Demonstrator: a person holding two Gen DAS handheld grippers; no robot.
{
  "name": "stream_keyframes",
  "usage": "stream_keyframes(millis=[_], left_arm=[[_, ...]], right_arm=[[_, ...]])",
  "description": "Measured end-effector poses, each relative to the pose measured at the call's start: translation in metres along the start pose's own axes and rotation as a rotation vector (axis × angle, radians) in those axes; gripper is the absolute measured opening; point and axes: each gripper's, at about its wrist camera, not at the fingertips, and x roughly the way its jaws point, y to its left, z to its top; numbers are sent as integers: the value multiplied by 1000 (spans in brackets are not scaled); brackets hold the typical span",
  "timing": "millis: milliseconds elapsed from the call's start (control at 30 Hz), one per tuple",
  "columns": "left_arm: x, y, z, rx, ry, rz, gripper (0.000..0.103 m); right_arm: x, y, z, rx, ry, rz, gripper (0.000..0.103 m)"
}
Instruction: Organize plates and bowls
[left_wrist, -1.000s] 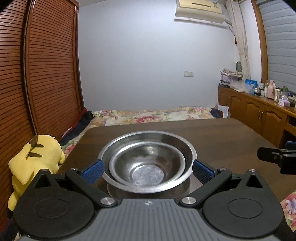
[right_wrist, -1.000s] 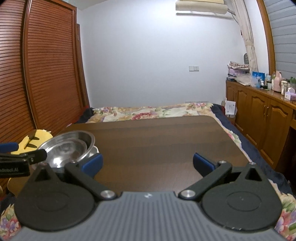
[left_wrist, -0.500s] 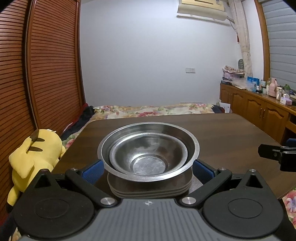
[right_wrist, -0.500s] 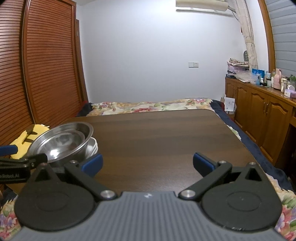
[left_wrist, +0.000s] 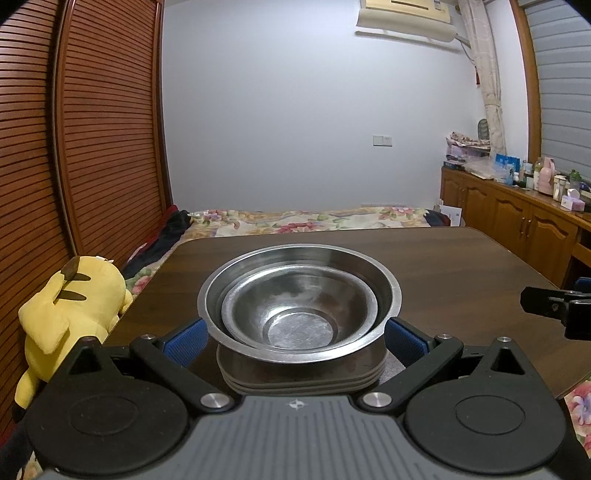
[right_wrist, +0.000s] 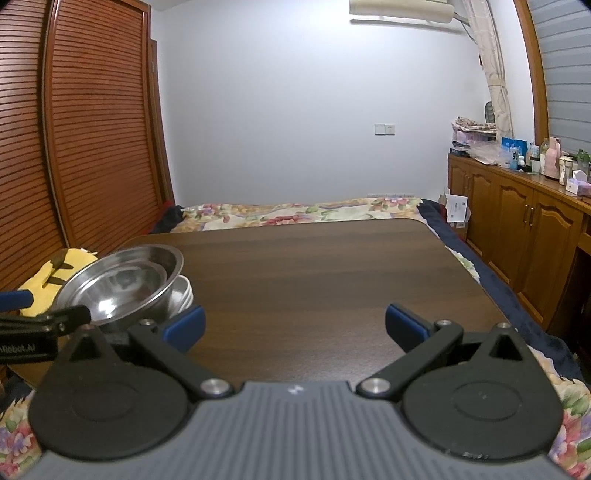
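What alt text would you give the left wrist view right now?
Two nested steel bowls sit on a stack of plates on a dark wooden table, between the open blue pads of the left tool. A yellow plush toy lies left of the table.

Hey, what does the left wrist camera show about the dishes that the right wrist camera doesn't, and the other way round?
Only the left wrist view looks straight down into the nested steel bowls, showing the smaller one inside, between the open left gripper. Only the right wrist view shows the open right gripper over bare table, holding nothing. Both show the bowls sitting on stacked plates, plus the yellow plush toy.
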Motion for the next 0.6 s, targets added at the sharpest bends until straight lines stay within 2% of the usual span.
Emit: stream_keyframes(millis=[600], left_arm=[[0, 3, 1, -2, 2, 4, 103]], right_arm=[[1, 1, 0, -3, -3, 0, 103]])
